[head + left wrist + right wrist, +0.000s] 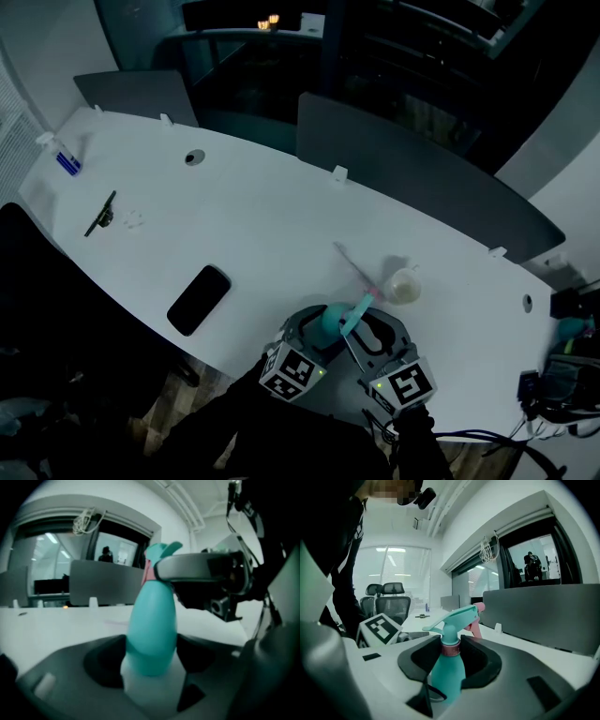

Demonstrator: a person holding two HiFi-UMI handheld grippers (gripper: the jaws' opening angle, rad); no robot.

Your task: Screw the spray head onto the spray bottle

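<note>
Grippers meet at the near edge of the white counter (262, 225), both on one teal spray bottle (330, 321) that is held clear of the surface between them. The left gripper (151, 660) is closed on the bottle's body: its own view shows the teal body and a paler lower part wedged upright between the two dark pads, filling the gap. The right gripper (450, 651) is closed higher up, its dark pads pressed to either side of the pink collar at the bottle's neck. The teal spray head (457, 616) sits on that neck, its trigger to the left in the right gripper view and its pink nozzle to the right, toward the grey partition (543, 616). On the counter beyond the grippers lies a pale round object (405, 286), just beside the bottle's top in the head view. A black phone (199, 299) lies well apart to the left, near the counter's front edge.
</note>
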